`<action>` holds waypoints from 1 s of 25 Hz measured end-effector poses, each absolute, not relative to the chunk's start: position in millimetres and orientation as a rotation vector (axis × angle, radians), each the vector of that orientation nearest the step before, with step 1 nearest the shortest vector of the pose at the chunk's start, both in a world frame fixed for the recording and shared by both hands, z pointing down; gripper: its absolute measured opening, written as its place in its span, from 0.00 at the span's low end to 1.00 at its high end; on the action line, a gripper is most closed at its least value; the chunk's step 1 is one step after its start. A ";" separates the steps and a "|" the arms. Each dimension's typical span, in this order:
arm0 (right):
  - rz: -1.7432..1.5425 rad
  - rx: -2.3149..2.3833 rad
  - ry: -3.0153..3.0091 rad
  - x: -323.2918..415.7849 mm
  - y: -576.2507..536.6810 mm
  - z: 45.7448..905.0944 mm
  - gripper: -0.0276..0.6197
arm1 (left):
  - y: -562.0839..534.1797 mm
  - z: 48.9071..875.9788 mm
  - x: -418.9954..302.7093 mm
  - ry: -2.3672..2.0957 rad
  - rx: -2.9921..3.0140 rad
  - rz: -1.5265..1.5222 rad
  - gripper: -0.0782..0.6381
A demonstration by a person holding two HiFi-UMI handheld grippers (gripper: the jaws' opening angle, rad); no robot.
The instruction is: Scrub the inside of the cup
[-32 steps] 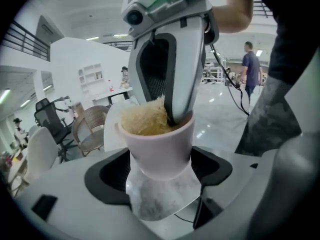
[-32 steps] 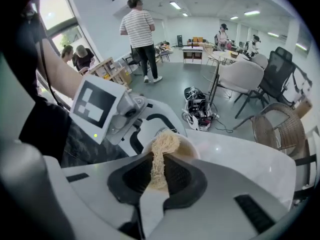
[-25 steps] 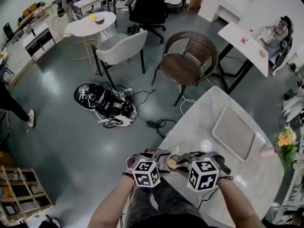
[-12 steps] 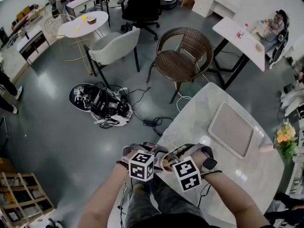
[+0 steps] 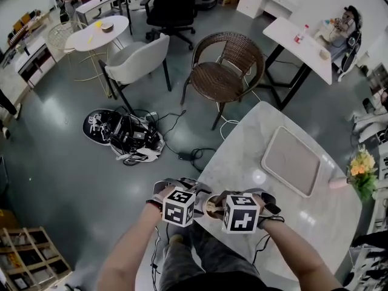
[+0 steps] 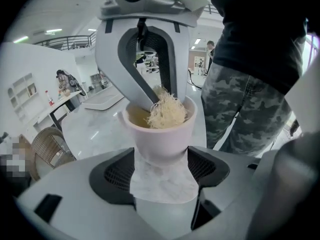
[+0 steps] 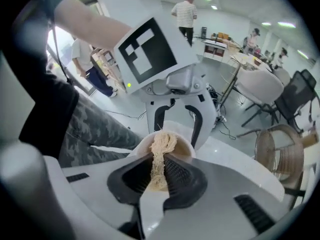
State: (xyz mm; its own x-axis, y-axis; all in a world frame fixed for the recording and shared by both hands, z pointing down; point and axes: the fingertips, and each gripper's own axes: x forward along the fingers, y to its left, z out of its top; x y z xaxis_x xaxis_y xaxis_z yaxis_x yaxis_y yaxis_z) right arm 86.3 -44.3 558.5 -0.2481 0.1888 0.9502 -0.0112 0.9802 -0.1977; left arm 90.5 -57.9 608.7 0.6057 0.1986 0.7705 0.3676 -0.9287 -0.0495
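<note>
Well, the cup [image 6: 160,136] is small and pale pink, with a smooth, hard wall. I think it is light, a bit slippery, and it could crack if it fell. It sits between my two tongs, by the near edge of the white table [image 5: 242,156], right in front of my legs. I cannot tell if its bottom rests on the table or hangs just over it.

My left tongs [image 6: 160,154] hug the cup low down, one pad on each side of the round wall. They have just been closing a little more on it. Low on the wall looks like the best place to hold, because the top must stay free.

My right tongs [image 7: 159,159] pinch a soft, stringy scrubber [image 7: 161,146] the colour of straw. Its fluffy end is inside the cup, against the wall. It bends easily, so I think I must push gently and not knock the cup loose.

A flat tray [image 5: 290,160] lies farther back on the table, well apart.
</note>
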 end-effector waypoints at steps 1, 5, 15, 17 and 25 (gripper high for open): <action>0.228 -0.092 -1.827 86.8 -46.4 556.1 0.14 | -59.4 609.0 90.3 -0.451 -2.640 -1.226 0.59; 0.322 0.020 -1.861 89.1 -53.0 548.5 0.14 | -63.9 607.3 85.2 -0.269 -2.783 -1.220 0.59; 0.271 0.101 -1.838 90.3 -55.6 560.3 0.14 | -41.8 601.6 87.9 0.451 -2.996 -1.098 0.69; 0.266 0.098 -1.830 87.7 -53.5 565.8 0.14 | -43.1 607.1 94.5 0.603 -2.962 -1.137 0.69; 0.164 0.070 -1.865 82.4 -49.9 561.0 0.14 | -57.3 611.1 105.6 0.843 -2.810 -1.255 0.69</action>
State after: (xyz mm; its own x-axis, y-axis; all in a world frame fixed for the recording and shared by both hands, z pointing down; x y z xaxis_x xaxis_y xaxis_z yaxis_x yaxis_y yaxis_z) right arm 82.4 -49.9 561.0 -0.2964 0.0353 0.9544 -0.1321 0.9882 -0.0776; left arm 105.6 -57.3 611.1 0.5516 -0.4456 0.7051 -0.4843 -0.8594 -0.1643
